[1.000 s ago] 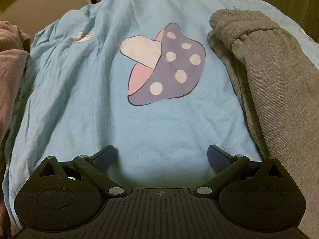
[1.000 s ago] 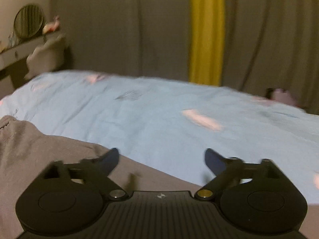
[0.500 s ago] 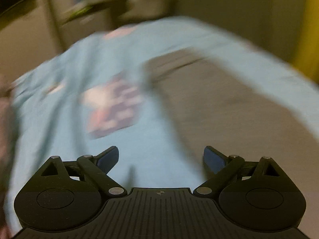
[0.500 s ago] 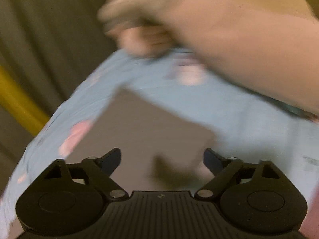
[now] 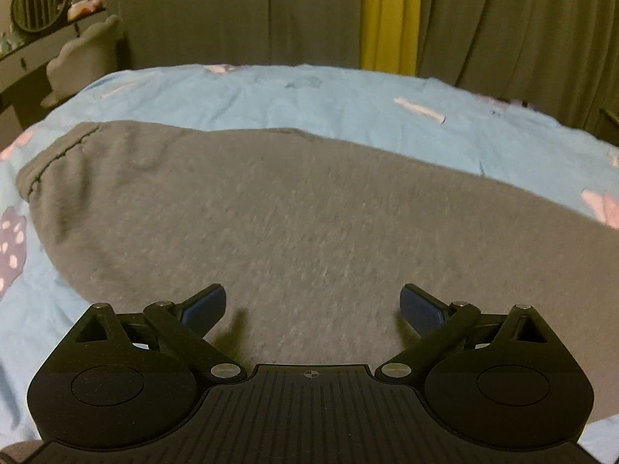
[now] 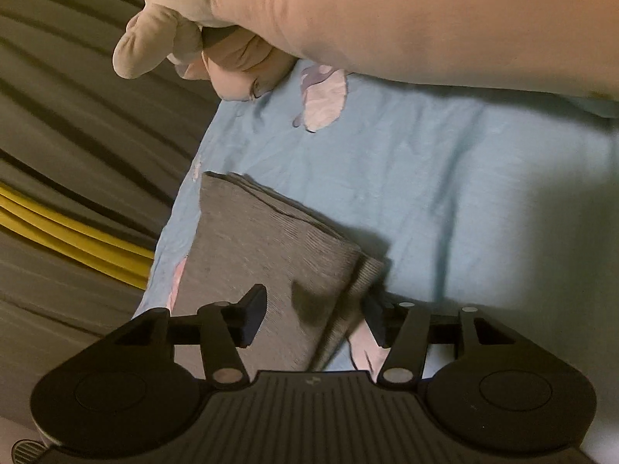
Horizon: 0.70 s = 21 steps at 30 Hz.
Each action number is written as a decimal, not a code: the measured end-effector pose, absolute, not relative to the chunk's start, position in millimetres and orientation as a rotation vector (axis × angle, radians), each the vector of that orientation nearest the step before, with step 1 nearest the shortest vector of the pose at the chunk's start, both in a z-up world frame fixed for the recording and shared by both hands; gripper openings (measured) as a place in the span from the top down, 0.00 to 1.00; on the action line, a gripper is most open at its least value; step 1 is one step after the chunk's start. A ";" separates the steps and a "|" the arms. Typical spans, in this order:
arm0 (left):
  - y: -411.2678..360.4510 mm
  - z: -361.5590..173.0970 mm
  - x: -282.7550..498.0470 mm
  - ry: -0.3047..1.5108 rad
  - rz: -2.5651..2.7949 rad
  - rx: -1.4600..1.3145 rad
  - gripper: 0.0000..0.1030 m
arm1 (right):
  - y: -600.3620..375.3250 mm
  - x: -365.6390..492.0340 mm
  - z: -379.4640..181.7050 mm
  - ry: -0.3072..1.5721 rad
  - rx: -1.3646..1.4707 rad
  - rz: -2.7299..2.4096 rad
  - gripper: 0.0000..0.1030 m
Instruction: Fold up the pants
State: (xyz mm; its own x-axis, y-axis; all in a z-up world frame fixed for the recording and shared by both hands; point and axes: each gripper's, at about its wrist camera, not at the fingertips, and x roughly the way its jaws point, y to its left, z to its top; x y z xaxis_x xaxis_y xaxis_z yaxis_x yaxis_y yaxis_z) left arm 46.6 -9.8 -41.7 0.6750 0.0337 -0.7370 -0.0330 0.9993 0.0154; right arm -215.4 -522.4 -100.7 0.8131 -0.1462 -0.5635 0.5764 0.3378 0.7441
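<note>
Both grippers have swung over the grey pants [image 5: 294, 224], lying along the bed [image 5: 348, 116] edge. Left gripper [image 5: 312, 307] wide, right gripper [image 6: 315, 315] narrower, both empty; pinch all layers at the hem.

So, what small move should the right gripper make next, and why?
Probably close the right gripper on the hem corner of the grey pants. Its jaws are open, with the layered cloth edge between them. The left gripper hangs open above the cloth, gripping nothing.
</note>
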 end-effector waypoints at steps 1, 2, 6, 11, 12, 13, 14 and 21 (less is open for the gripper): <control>-9.3 -44.4 49.0 0.837 0.040 -0.002 0.02 | -520.5 -214.1 -97.9 0.441 1.115 -0.490 0.65; -11.4 -47.6 51.4 0.848 0.054 0.000 0.02 | -518.6 -210.8 -95.3 0.444 1.076 -0.493 0.93; -15.1 -57.2 57.6 0.883 0.080 0.043 0.02 | -513.4 -204.8 -93.9 0.458 1.025 -0.506 0.87; -19.4 -61.0 57.6 0.895 0.059 0.067 0.02 | -512.6 -202.6 -95.4 0.465 1.049 -0.542 0.91; -18.3 -60.5 57.1 0.889 0.057 0.063 0.02 | -509.4 -198.5 -89.8 0.480 1.007 -0.558 0.91; -16.3 -59.7 57.1 0.882 0.055 0.054 0.02 | -505.1 -191.6 -81.4 0.501 0.956 -0.577 0.92; -15.3 -57.5 55.9 0.873 0.057 0.044 0.02 | -497.9 -183.2 -69.3 0.512 0.894 -0.589 0.92; -2.0 -48.3 54.0 0.806 0.199 0.022 0.02 | -327.5 -93.5 44.8 0.471 0.249 -0.165 0.92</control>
